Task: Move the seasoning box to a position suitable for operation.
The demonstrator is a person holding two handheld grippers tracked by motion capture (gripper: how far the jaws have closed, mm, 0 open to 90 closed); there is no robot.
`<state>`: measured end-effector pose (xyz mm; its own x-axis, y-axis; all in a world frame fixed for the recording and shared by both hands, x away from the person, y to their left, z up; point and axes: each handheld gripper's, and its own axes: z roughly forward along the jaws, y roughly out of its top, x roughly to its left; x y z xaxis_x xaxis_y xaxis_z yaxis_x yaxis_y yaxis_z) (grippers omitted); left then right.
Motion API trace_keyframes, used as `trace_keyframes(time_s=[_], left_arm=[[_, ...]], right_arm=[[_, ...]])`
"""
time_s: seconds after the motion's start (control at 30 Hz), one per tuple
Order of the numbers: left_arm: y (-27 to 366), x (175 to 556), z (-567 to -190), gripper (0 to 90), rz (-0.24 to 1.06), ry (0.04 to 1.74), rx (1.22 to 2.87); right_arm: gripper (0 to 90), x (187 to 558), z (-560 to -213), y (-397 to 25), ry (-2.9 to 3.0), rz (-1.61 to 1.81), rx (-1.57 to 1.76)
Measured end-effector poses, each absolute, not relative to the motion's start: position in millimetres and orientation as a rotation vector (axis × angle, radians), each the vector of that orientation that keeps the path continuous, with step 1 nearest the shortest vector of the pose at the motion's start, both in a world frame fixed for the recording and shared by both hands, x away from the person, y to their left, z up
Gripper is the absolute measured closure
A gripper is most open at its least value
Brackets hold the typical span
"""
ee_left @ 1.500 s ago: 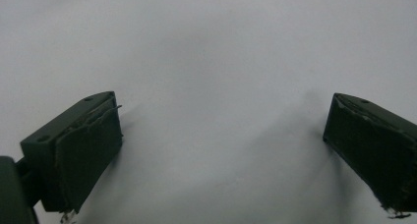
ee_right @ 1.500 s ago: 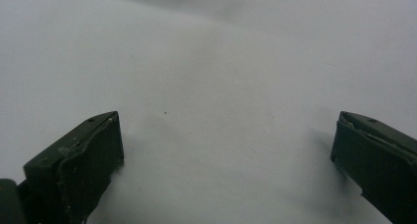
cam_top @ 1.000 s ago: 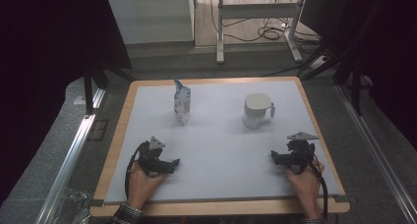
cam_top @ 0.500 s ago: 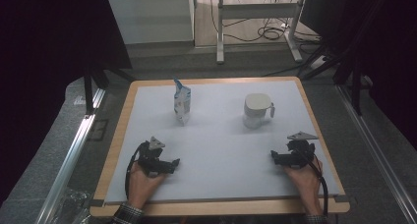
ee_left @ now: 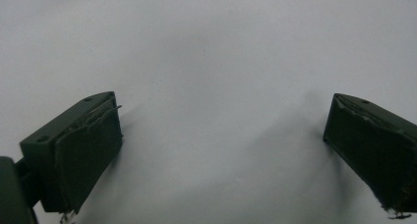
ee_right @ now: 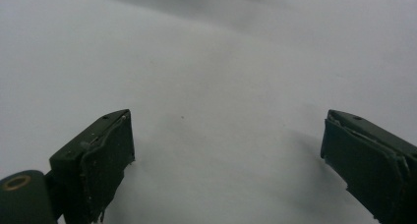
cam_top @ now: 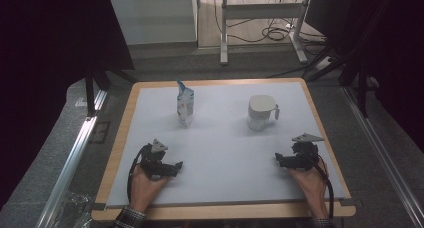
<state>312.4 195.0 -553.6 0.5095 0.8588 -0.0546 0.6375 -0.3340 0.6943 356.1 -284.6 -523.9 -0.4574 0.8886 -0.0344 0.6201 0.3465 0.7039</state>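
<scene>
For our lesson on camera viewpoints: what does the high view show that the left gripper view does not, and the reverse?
The high view alone shows the milk carton standing upright at the far left, the white jug at the far right, the table's wooden rim, and both hands with the left claw and right claw low at the near side. The left gripper view alone shows its claw close up, jaws wide apart, nothing between them. Both share the white table surface.
</scene>
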Motion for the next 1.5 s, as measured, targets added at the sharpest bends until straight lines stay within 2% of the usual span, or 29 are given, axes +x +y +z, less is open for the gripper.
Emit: trace_keyframes(time_s=[0.13, 0.17, 0.43, 0.57, 1.4, 1.5], left_arm=[[195.0, 312.4, -553.7, 1.1, 0.426, 1.218, 2.084], [195.0, 312.4, -553.7, 1.1, 0.427, 1.218, 2.084], [195.0, 312.4, -553.7, 1.1, 0.426, 1.218, 2.083], [195.0, 312.4, -553.7, 1.1, 0.427, 1.217, 2.083], [195.3, 312.4, -553.6, 1.1, 0.426, 1.215, 2.088], [195.4, 312.4, -553.5, 1.1, 0.426, 1.215, 2.090]], right_arm=[[7.2, 357.4, -518.9, -283.5, 2.208, 0.907, 1.312], [10.5, 357.5, -515.6, -283.2, 2.205, 0.935, 1.296], [19.1, 357.1, -506.0, -281.2, 2.168, 0.997, 1.234], [26.9, 358.1, -500.2, -279.1, 2.149, 1.019, 1.199], [30.2, 391.4, -487.8, -275.8, 2.049, 1.027, 1.237], [33.0, 395.5, -486.9, -274.0, 2.048, 1.012, 1.221]])
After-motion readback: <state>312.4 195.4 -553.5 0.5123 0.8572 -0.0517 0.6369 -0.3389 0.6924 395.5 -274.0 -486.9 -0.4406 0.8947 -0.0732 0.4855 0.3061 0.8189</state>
